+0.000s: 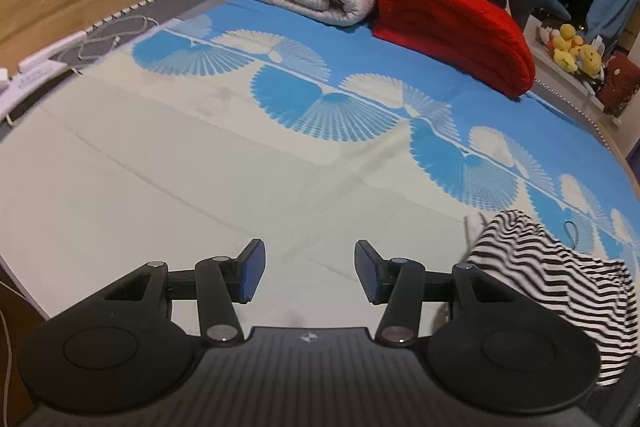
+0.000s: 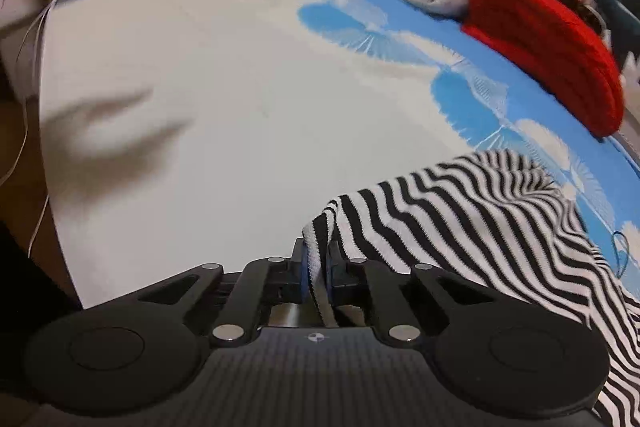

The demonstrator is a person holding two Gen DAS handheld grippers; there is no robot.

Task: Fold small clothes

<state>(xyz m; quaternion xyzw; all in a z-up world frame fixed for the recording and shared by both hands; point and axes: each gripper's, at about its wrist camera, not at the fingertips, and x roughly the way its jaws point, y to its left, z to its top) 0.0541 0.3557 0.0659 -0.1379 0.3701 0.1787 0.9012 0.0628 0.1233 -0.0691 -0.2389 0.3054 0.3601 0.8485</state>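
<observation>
Striped garment [image 2: 460,223] on a bed [image 1: 200,167] spread with a blue-and-cream sheet.
Its bunched length trails right from the clenched right tool [image 2: 316,267]; left tool [image 1: 310,271] released.

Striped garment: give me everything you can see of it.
The striped garment is a small black-and-white piece of what looks like soft knit, stripes wavy where it is rumpled. It lies bunched and unfolded on the bed sheet, over both the cream and the blue-patterned parts. One hemmed edge is pinched in the right gripper, whose fingers are shut on it. The left gripper is open, beside the garment.
</observation>
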